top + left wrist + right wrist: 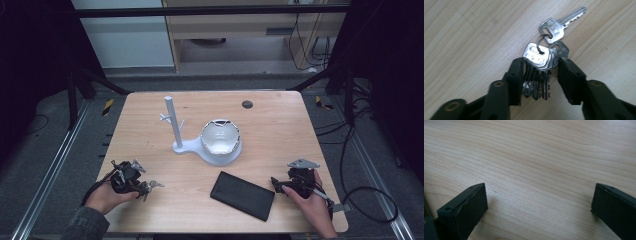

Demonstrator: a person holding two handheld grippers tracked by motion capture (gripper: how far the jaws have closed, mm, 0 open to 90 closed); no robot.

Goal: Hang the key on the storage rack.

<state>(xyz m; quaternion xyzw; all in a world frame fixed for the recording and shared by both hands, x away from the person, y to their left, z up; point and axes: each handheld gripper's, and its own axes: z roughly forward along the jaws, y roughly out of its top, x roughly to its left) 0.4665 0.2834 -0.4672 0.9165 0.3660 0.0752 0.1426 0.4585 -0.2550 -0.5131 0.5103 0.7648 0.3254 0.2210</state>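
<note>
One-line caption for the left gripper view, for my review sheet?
Left gripper straddles a bunch of keys lying on the wooden table, one key splayed out beyond the ring.

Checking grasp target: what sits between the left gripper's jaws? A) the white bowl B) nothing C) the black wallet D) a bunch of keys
D: in the left gripper view the bunch of keys on its ring lies between the left gripper jaws, on the wooden table.

High camera looks forward and down over the whole tabletop (280, 125). 2 tool cameras sit close above it, sharing its wood surface; the left shows keys (544, 57).
</note>
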